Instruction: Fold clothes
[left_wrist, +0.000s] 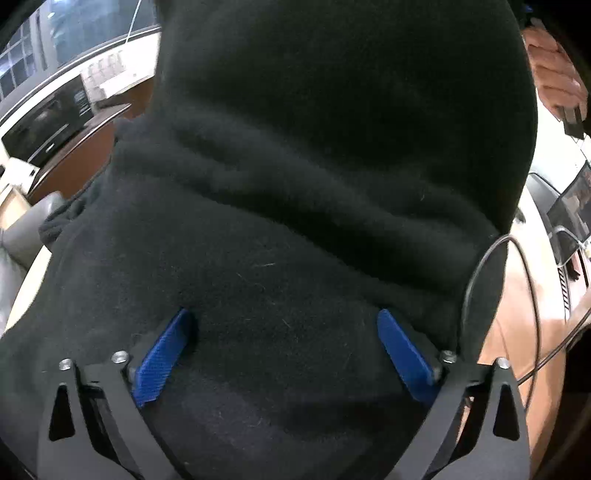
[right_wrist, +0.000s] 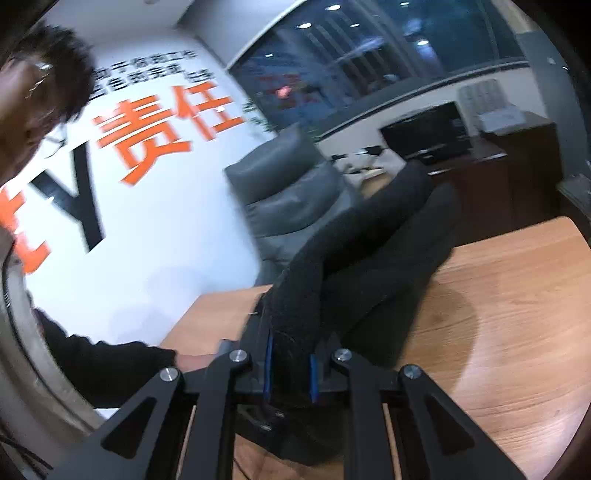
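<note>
Now the right tool clamped the black garment, stretching far-right over bare counter; left tool spread apart against fleece.

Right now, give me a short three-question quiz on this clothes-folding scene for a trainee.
1. True or false: the right hand-held gripper is shut on the black fleece garment.
2. How do the left hand-held gripper jaws stand? A) wide apart against the fleece B) shut on a cable
3. Fill in: the garment's far end lies on the ___ wooden table.

Key: 1 true; 2 A; 3 brown.
</note>
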